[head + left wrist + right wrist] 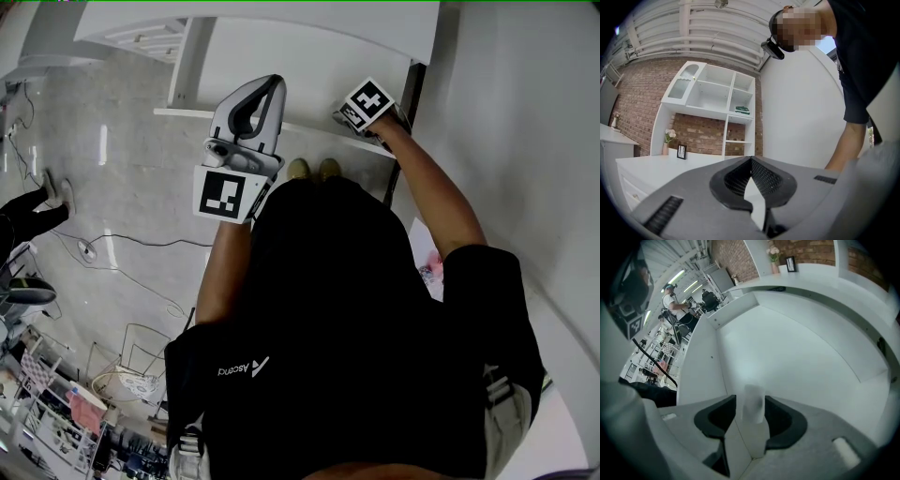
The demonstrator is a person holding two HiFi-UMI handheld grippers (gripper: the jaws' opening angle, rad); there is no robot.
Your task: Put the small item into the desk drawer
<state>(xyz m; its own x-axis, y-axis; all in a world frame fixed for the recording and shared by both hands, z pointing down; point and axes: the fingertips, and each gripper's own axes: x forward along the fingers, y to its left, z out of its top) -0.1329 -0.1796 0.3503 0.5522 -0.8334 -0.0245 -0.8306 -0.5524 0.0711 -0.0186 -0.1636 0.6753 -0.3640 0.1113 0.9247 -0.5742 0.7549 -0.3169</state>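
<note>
Right claw (750,416): spread, drawer (801,343) floor below; small item (753,401) between its pads, apparently unpinched. Left claw (751,164): pressed together, empty. Step: release into drawer. Next: lift right claw clear, shut drawer

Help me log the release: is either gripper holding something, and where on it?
Nothing looks gripped. The small item sits loose between the right gripper's open jaws; the left gripper is shut on nothing.
</note>
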